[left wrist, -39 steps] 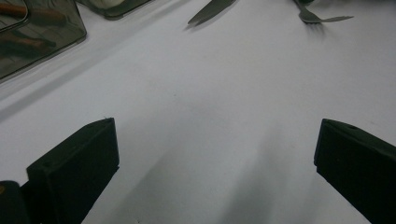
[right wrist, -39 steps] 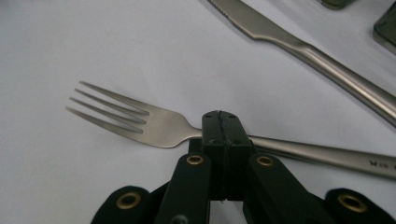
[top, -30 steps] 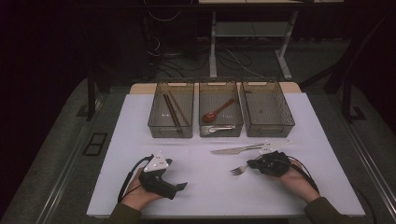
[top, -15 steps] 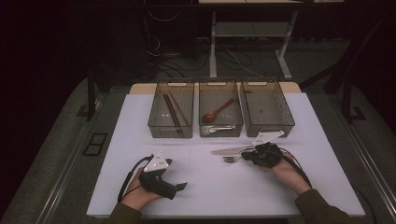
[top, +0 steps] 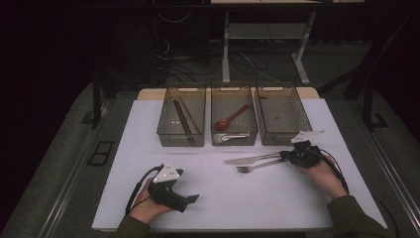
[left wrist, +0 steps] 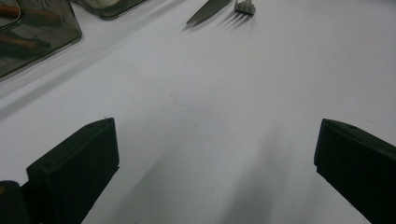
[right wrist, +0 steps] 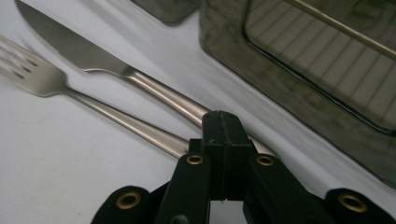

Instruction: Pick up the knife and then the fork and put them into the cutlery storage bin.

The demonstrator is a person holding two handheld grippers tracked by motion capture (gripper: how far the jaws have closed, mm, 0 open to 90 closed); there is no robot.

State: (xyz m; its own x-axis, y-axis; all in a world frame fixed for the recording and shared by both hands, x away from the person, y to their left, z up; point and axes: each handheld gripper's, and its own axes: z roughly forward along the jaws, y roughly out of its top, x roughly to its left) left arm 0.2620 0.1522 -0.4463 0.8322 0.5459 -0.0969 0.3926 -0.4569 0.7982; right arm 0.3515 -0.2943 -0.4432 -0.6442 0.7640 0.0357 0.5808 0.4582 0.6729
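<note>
A steel fork and a steel knife lie side by side on the white table, right of centre. My right gripper sits at their handle ends. In the right gripper view its jaws are pressed together just over the fork handle and the knife handle; nothing shows between the pads. My left gripper rests at the front left, held by a hand. Its jaws stand wide apart over bare table, with the fork's tines far ahead.
Three clear bins stand in a row at the back: the left bin holds chopsticks, the middle bin a red spoon and a metal utensil, and the right bin is close behind my right gripper. Cables trail from both grippers.
The fork has shifted up the table to lie beside the knife. My right gripper went left and up with it, then drew back right to the handle ends. The left gripper stayed put.
</note>
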